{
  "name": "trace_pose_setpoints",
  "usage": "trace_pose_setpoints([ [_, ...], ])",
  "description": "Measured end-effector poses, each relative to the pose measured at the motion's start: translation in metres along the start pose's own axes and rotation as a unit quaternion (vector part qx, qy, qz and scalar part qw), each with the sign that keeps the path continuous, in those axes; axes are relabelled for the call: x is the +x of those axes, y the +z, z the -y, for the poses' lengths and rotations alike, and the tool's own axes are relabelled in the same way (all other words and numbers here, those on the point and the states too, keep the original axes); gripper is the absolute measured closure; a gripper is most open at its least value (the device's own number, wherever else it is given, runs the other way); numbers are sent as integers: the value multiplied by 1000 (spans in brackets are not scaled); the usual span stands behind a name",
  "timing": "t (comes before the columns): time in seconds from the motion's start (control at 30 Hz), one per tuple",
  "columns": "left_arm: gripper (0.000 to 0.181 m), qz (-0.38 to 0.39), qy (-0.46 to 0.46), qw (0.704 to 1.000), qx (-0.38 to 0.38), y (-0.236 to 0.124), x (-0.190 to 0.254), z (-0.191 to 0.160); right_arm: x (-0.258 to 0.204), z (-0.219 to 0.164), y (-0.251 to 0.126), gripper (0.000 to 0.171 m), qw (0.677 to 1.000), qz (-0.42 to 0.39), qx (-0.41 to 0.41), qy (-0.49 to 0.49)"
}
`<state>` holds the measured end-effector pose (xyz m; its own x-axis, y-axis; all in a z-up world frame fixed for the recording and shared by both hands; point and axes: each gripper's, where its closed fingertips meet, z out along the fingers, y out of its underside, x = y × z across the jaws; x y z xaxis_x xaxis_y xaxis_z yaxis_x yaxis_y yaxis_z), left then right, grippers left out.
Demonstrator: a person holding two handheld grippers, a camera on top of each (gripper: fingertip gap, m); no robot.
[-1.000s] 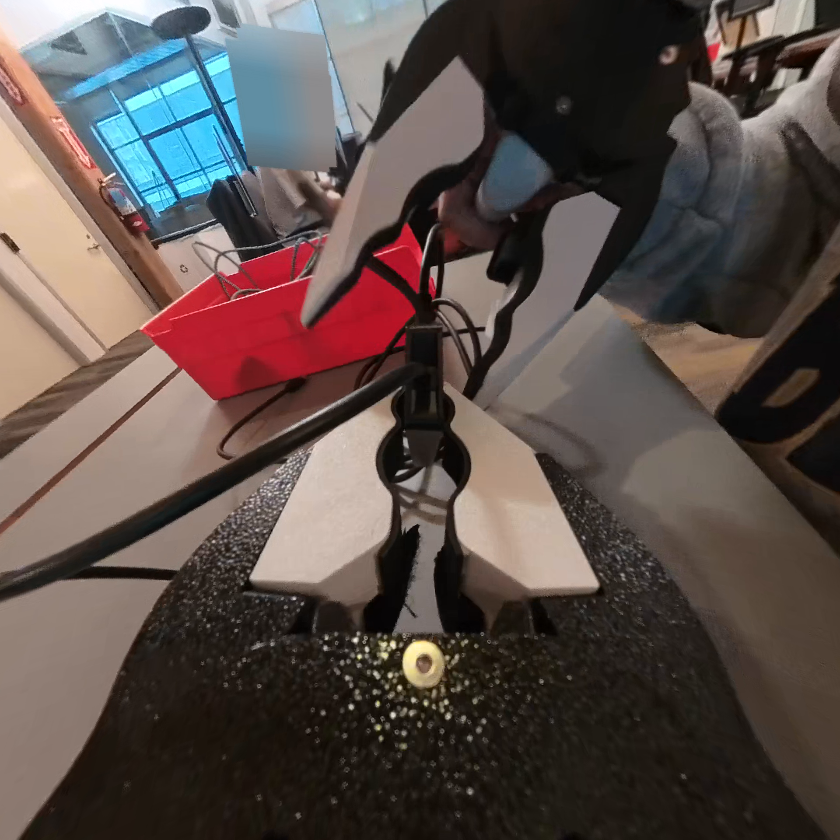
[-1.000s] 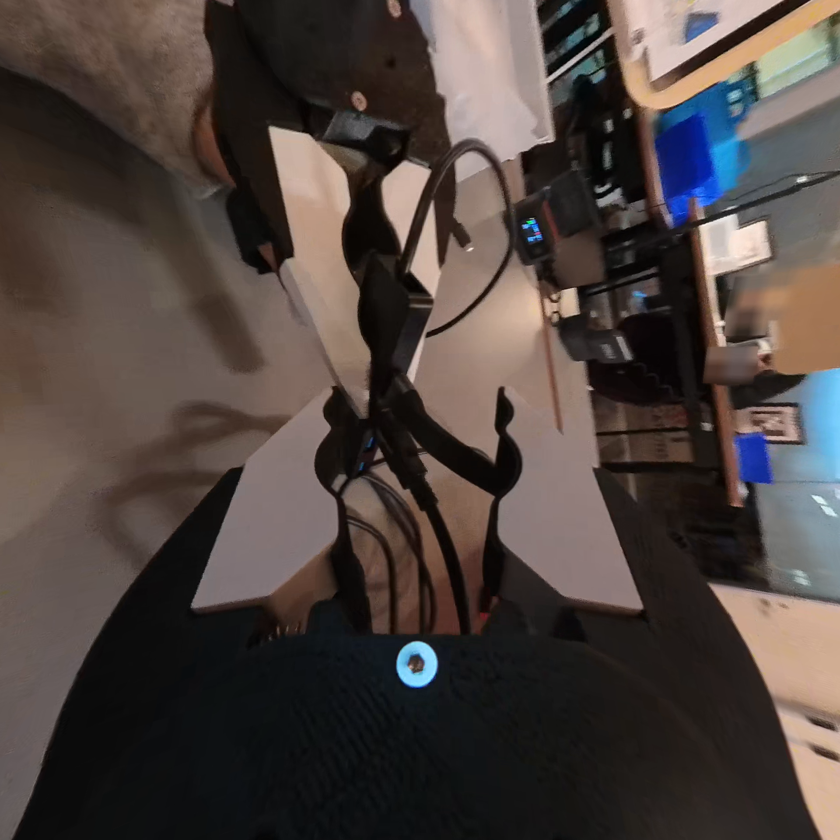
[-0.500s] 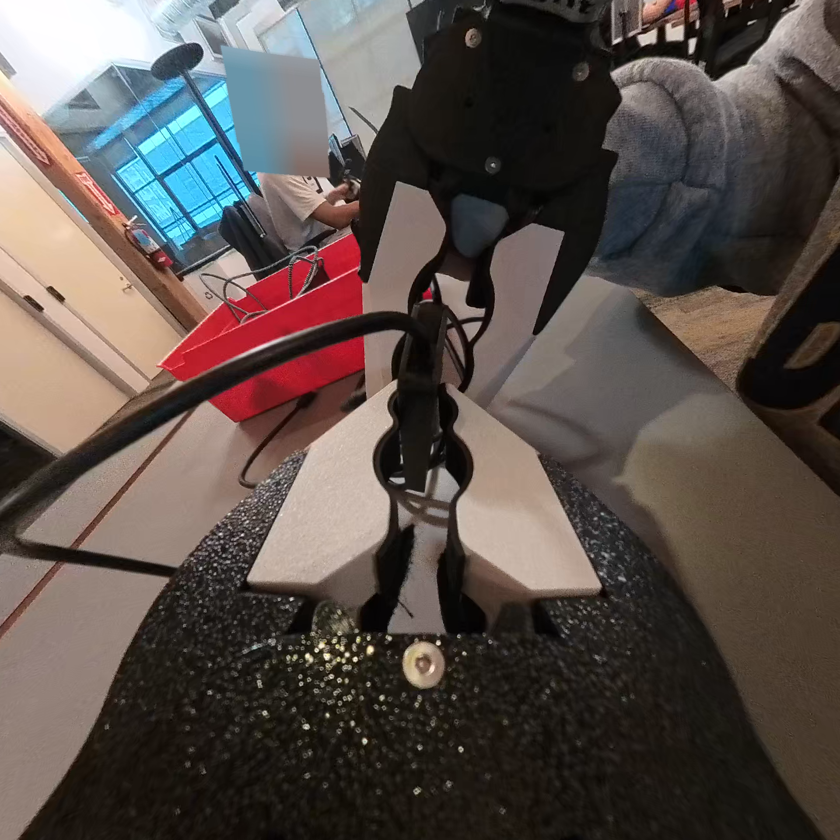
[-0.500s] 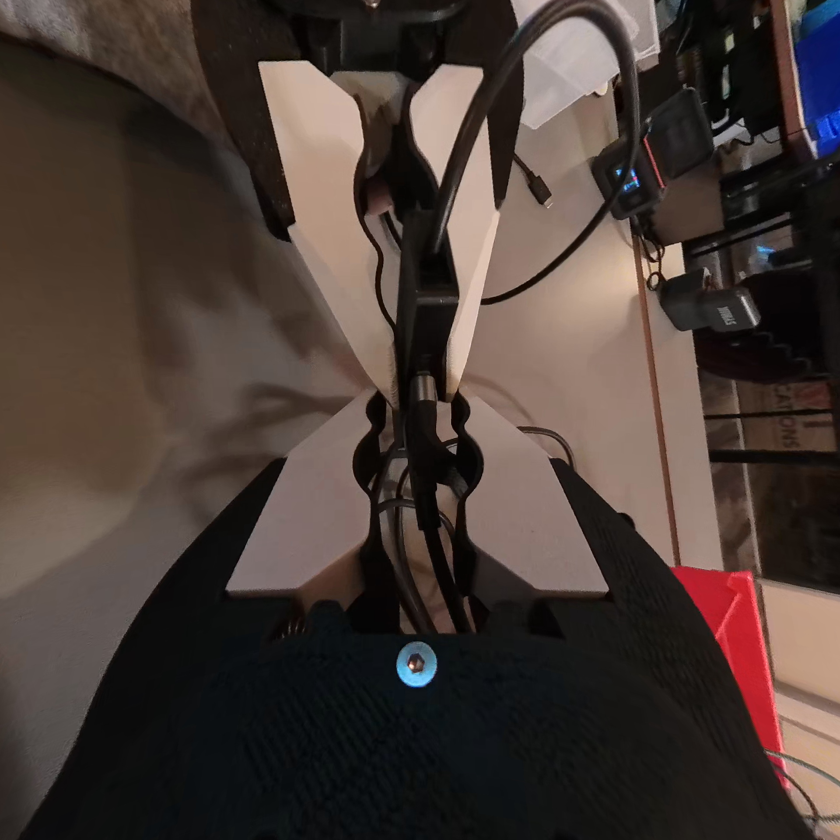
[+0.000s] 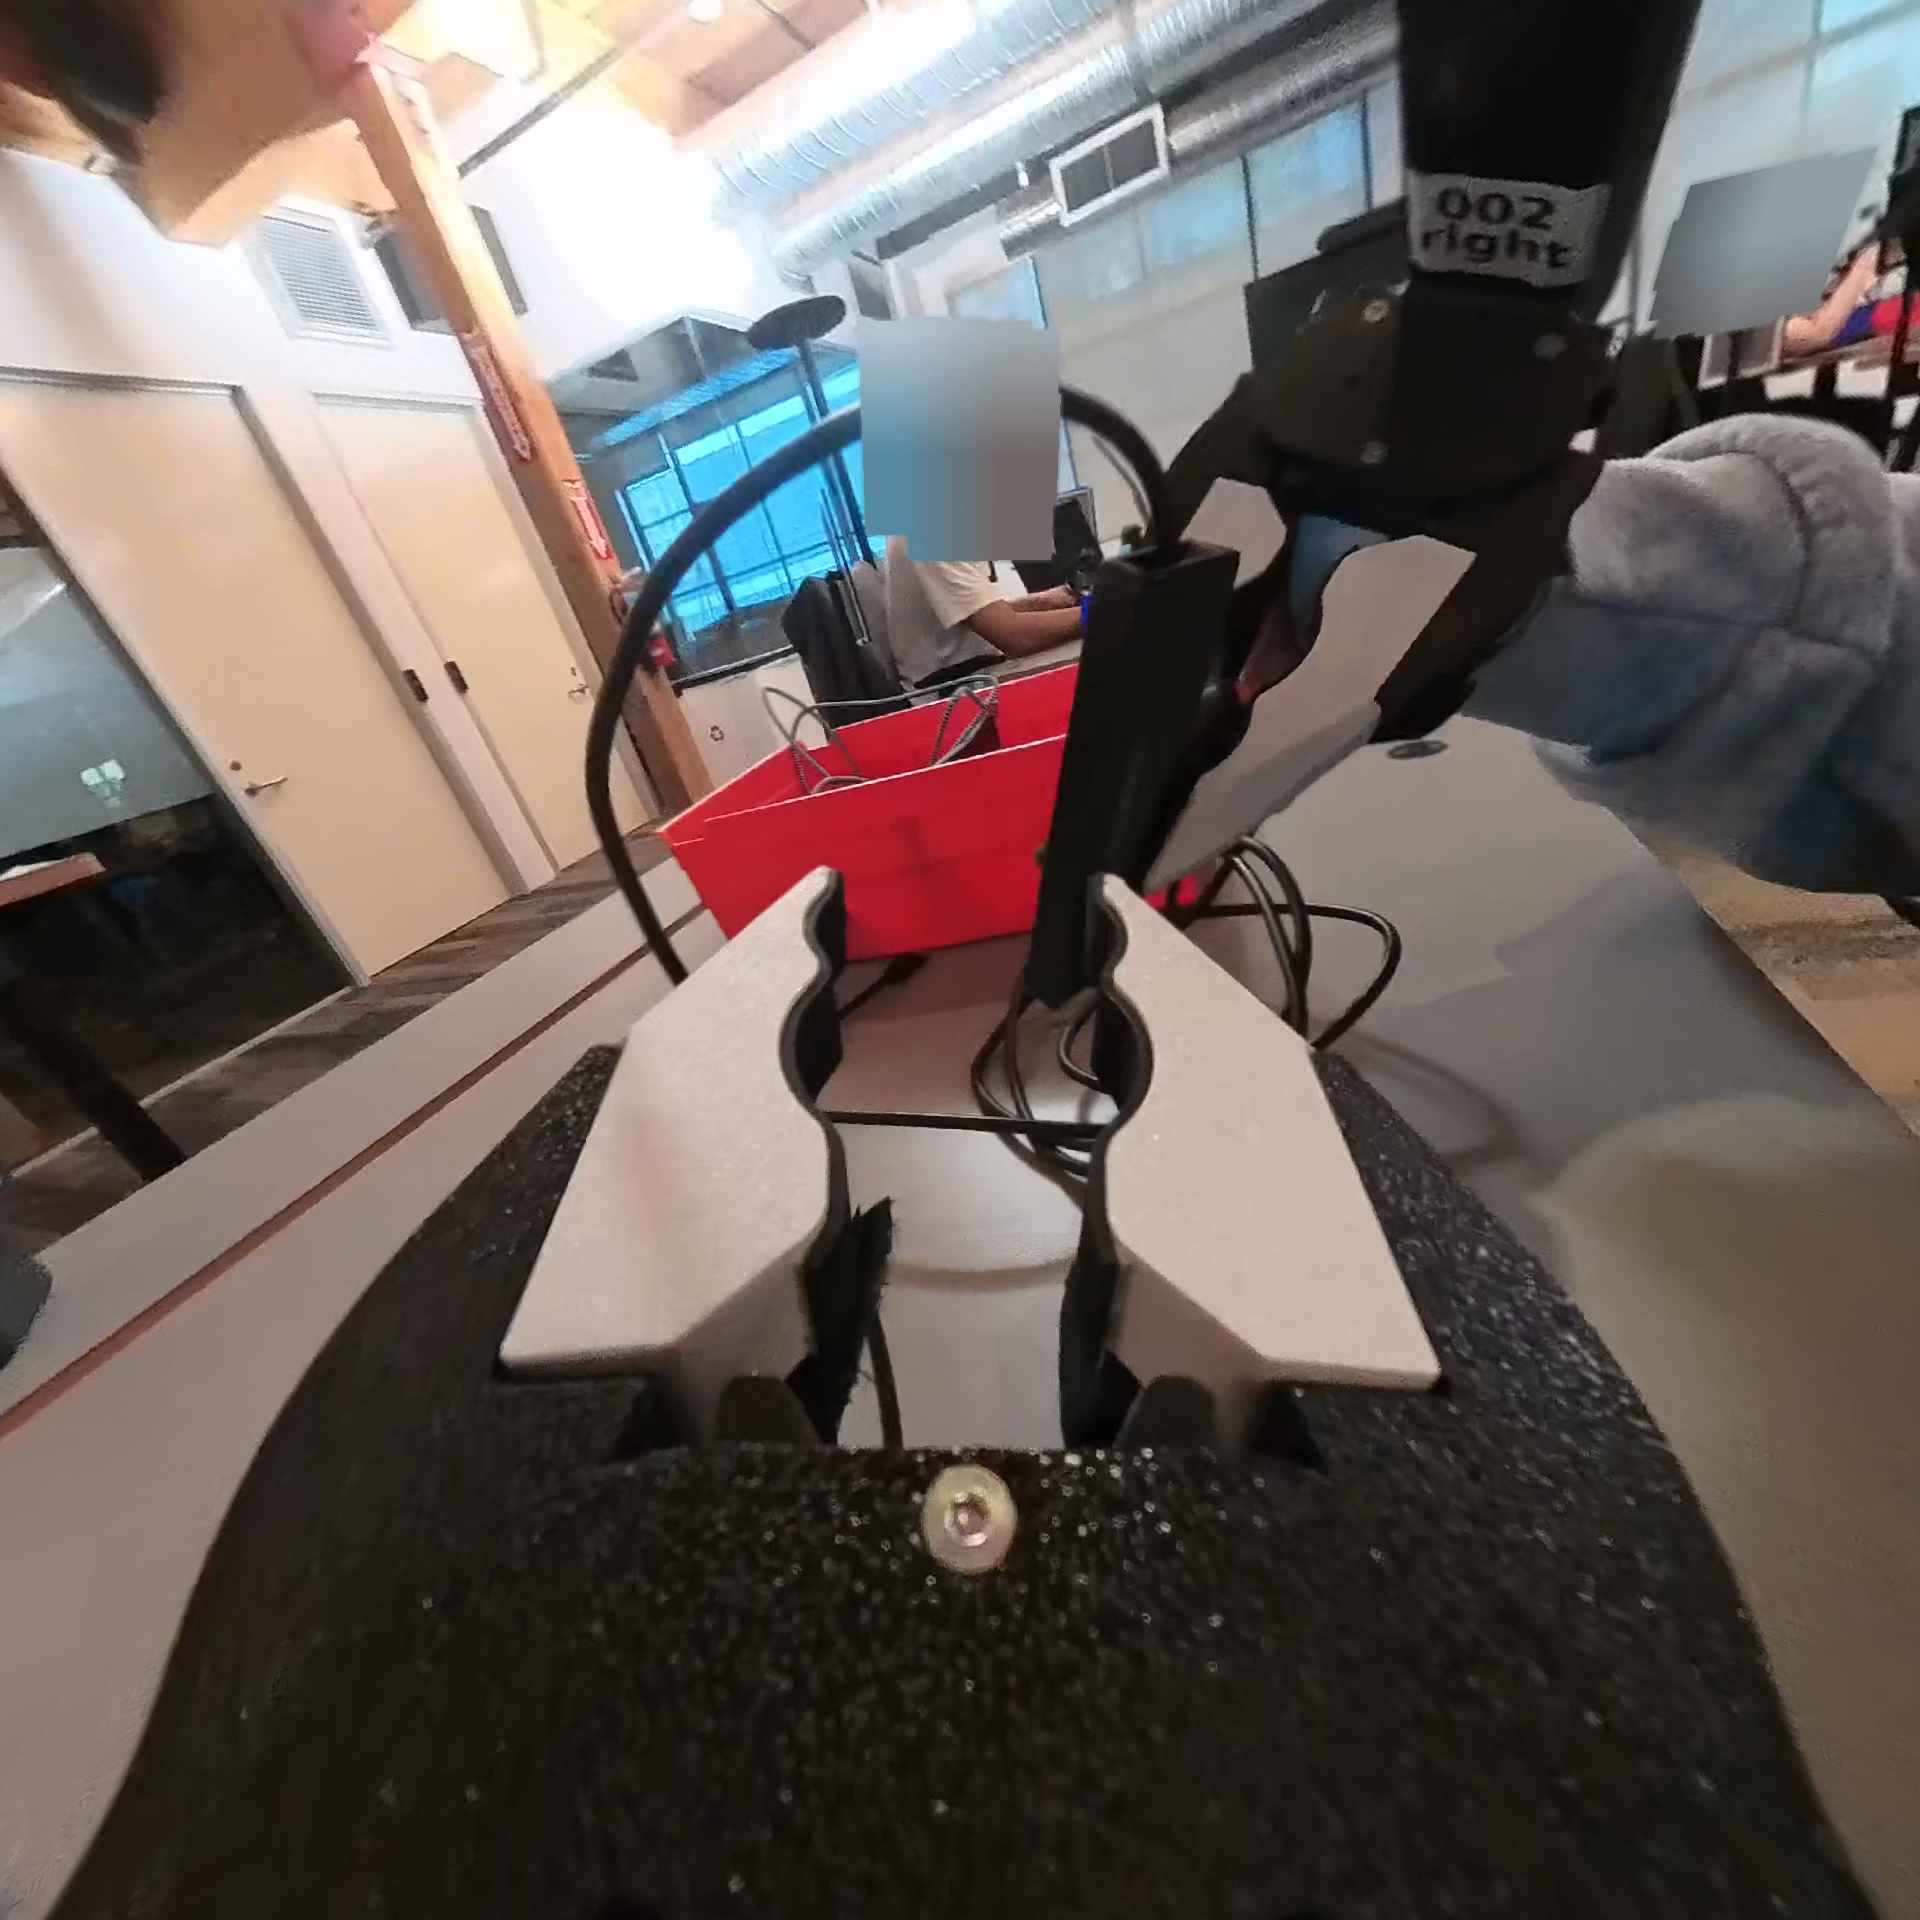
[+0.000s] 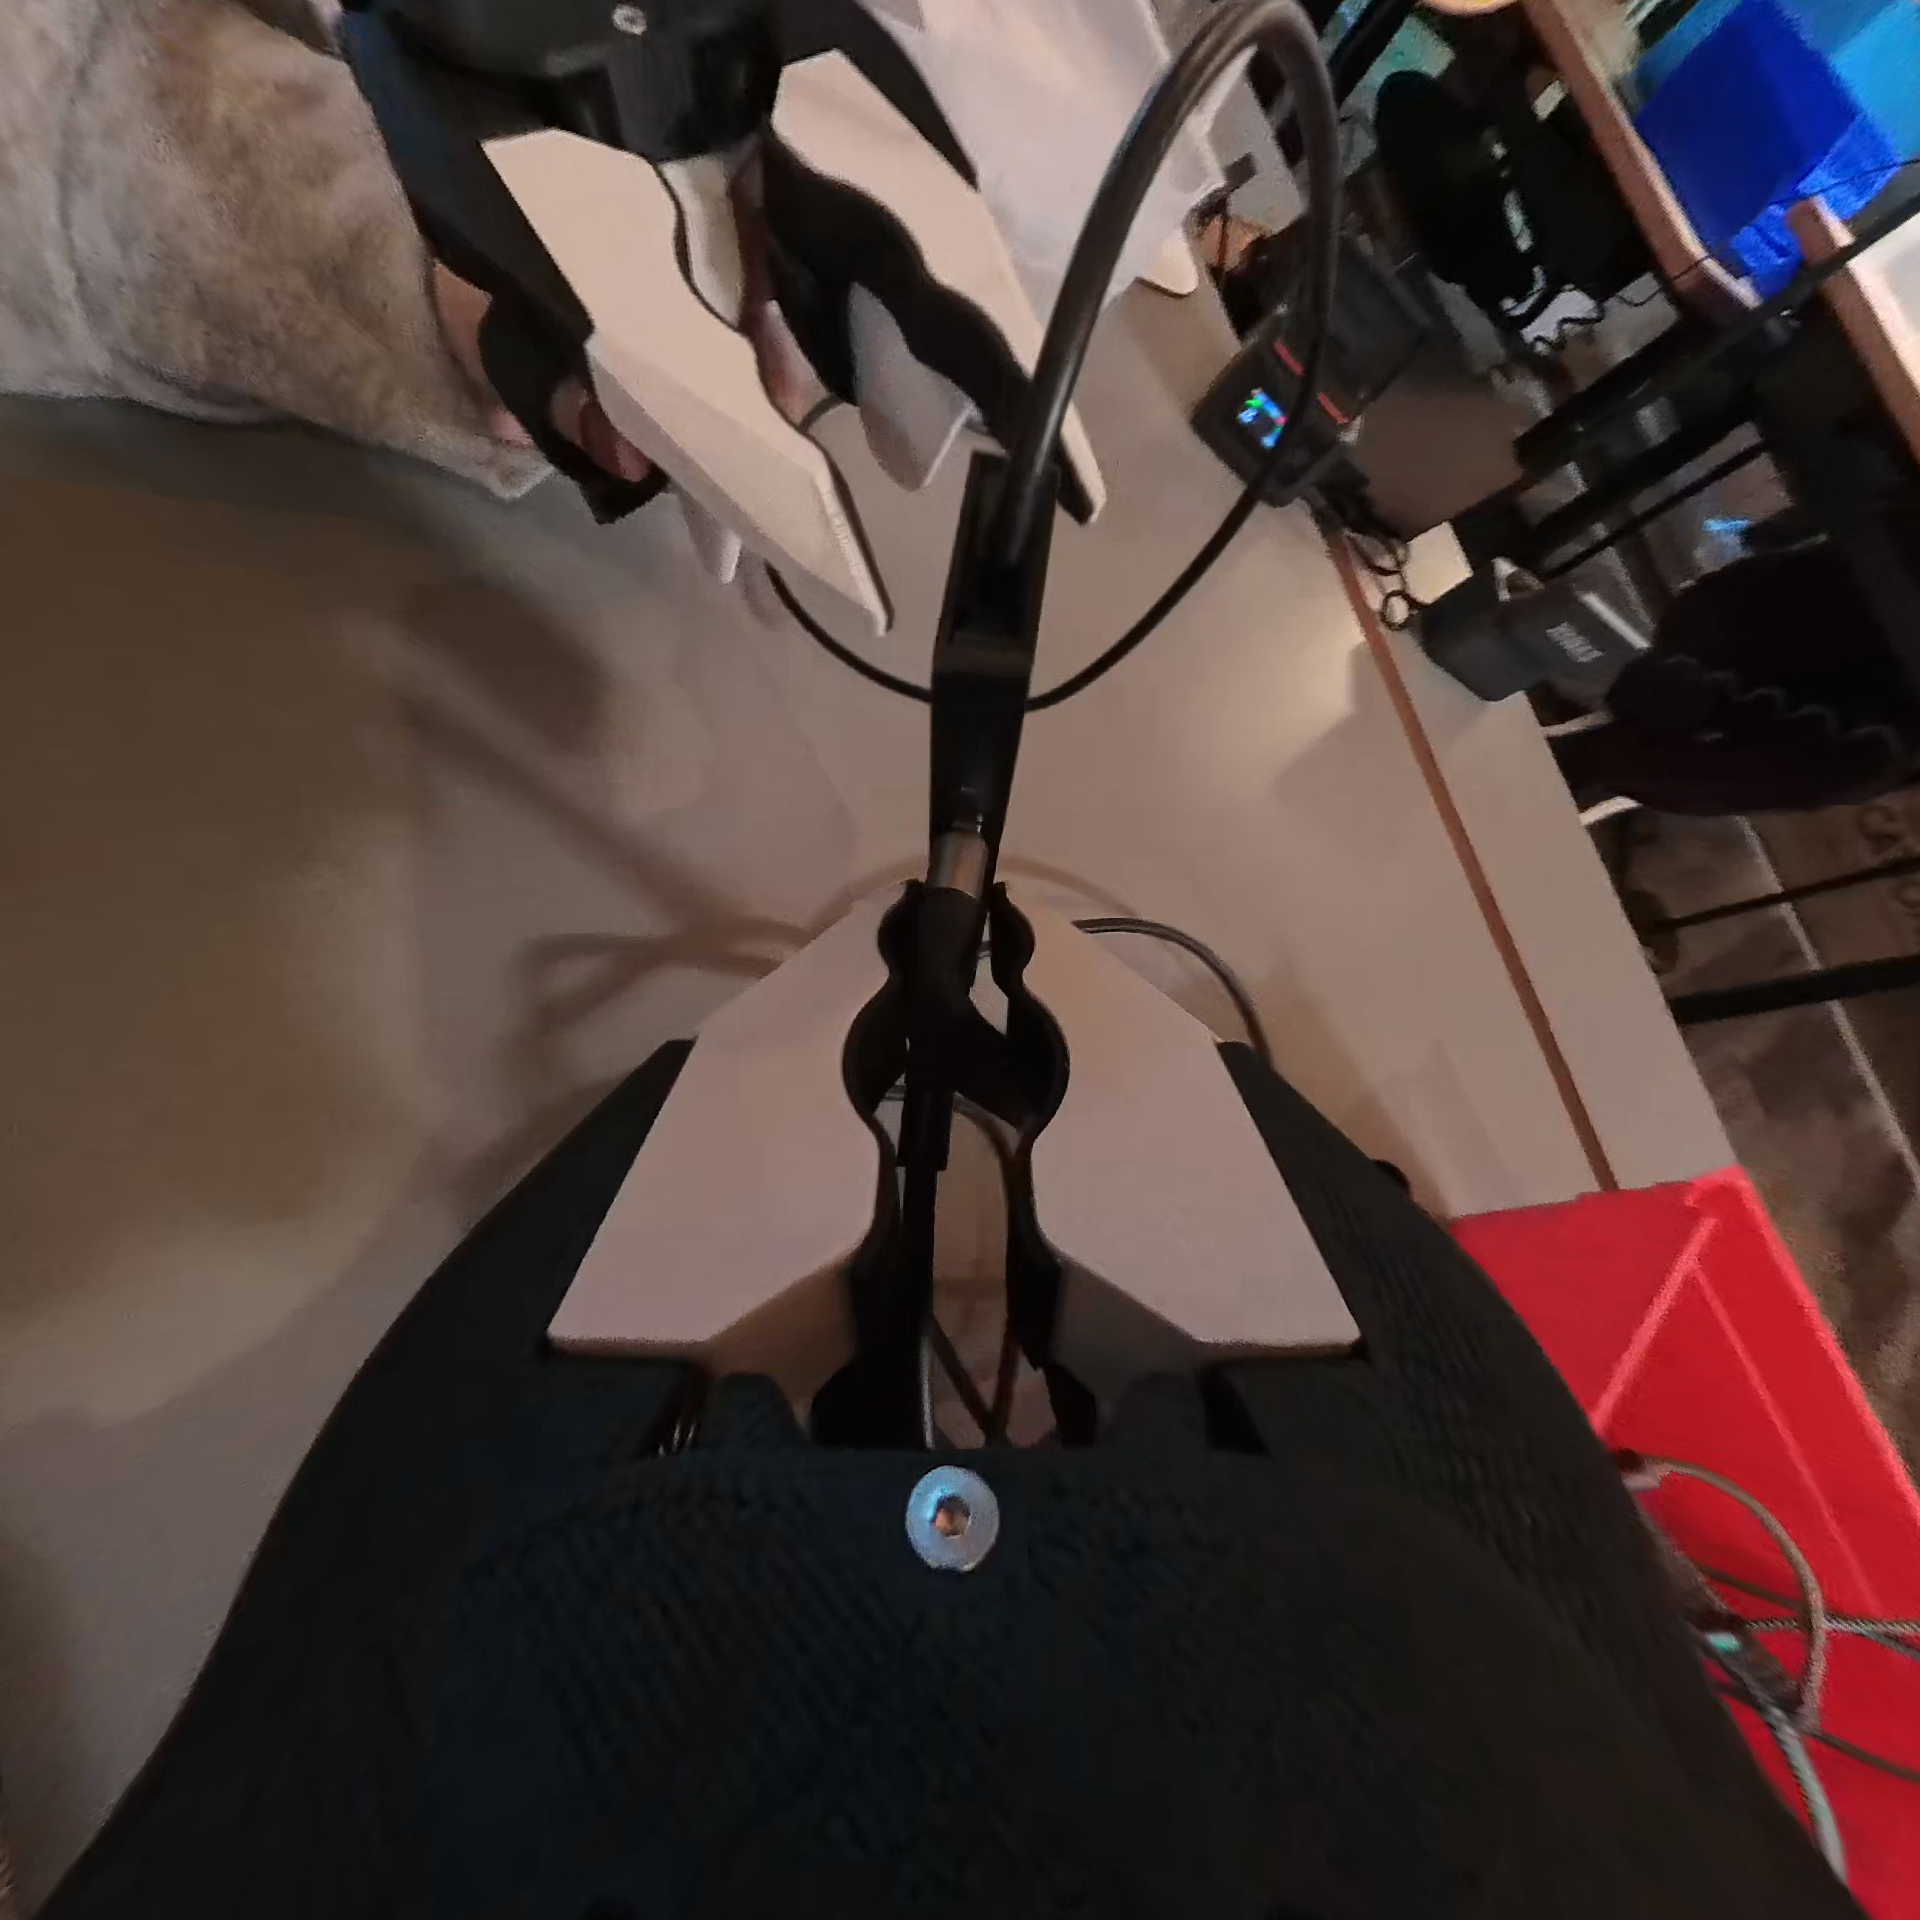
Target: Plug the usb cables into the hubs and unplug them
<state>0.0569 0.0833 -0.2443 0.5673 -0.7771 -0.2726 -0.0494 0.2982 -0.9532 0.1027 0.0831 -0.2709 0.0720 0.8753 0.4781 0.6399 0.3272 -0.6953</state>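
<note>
My right gripper is shut on a black USB plug with a silver tip. The plug sits in the end of a long black hub, which sticks out past my fingertips. The hub's own thick cable loops away from its far end. My left gripper is open and empty. The hub stands just in front of it, beside its right fingertip. In the right wrist view the left gripper shows open around the hub's far end. In the left wrist view the right gripper comes down from above.
A red bin with cables in it stands on the grey table behind the hub. Loose black cables coil beside it. A small device with a lit screen lies farther off. A person's grey sleeve is at the right. Across from one pair of fingers to the other is roughly 6 centimetres.
My left gripper has opened, let go of the hub and drawn back. The right gripper has stayed shut on the plug, and the hub now hangs on it alone.
</note>
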Motion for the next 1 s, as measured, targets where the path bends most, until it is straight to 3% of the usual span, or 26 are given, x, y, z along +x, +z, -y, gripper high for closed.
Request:
trace_pose_setpoints([
  [0.17,135,24,3,1000,6,-2,-7,2,33,22,-13,161,997,-63,21,-25],
  [0.37,132,42,-19,999,12,-4,-15,1,97,83,-47,161,987,-130,51,-77],
  [0.77,119,68,-105,992,21,-9,-33,-6,233,221,-143,161,964,-217,89,-123],
  [1.0,117,73,-147,986,29,-13,-42,-9,322,295,-222,161,945,-300,72,-113],
])
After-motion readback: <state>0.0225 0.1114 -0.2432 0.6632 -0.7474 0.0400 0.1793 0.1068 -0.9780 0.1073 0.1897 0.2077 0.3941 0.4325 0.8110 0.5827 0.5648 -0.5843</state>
